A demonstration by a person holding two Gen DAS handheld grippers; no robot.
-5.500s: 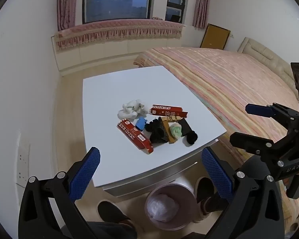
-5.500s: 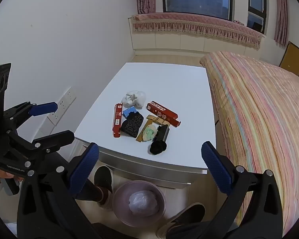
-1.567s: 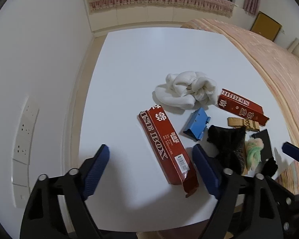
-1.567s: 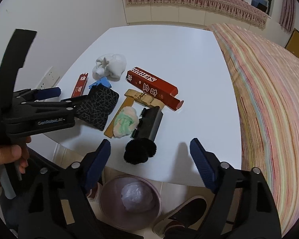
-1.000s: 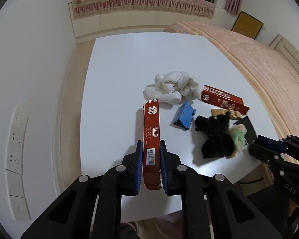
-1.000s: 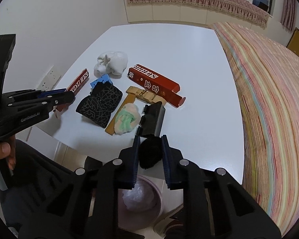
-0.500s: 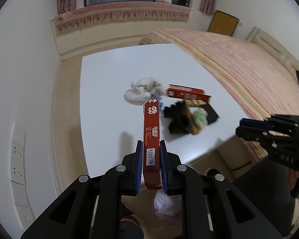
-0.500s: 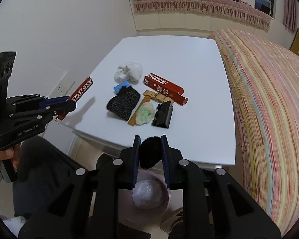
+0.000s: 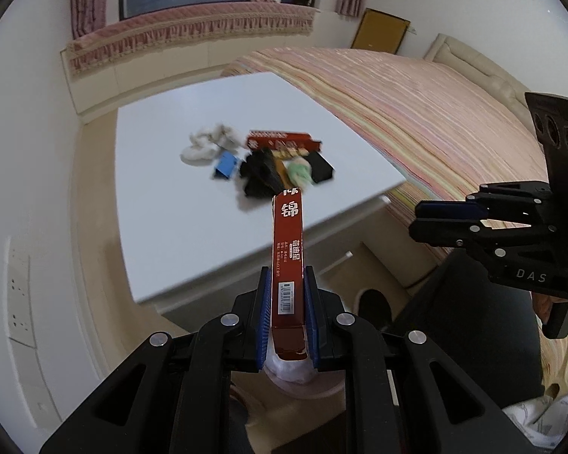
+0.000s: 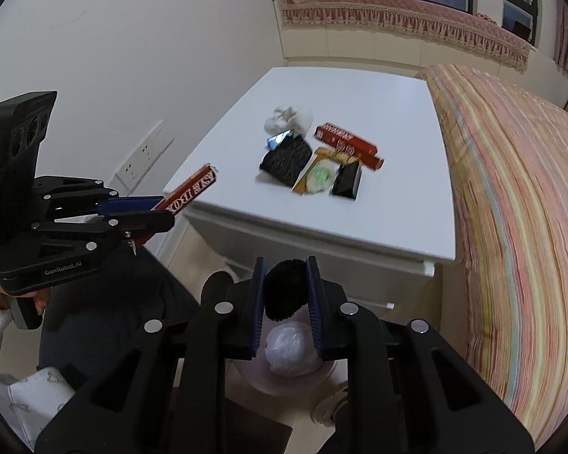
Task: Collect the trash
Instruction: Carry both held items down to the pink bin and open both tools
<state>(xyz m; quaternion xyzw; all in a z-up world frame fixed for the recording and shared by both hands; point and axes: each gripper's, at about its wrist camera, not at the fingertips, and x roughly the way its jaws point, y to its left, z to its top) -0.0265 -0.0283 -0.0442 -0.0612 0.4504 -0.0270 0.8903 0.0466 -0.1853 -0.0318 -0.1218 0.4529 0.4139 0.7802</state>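
My left gripper [image 9: 287,314] is shut on a long red box [image 9: 288,257], held in the air in front of the white table [image 9: 193,223] and above the pink trash bin [image 9: 303,378]. The red box also shows in the right wrist view [image 10: 193,189]. My right gripper [image 10: 284,295] is shut on a black fuzzy ball [image 10: 284,289], held just above the bin [image 10: 287,352], which holds a white bag. More trash lies on the table: white crumpled tissue [image 9: 208,143], a blue piece [image 9: 225,166], black wrappers [image 9: 259,178], a second red box [image 9: 284,140], a green wad [image 9: 299,170].
A striped bed [image 9: 416,113] runs along the table's right side. A wall with sockets [image 9: 17,295] is at the left. A window seat [image 9: 178,26] stands at the back. The person's dark trousers and shoe [image 9: 375,302] are near the bin.
Both grippers have pulled back from the table and lowered towards the bin, the left carrying the red box, the right carrying the black ball. The table looks farther away.
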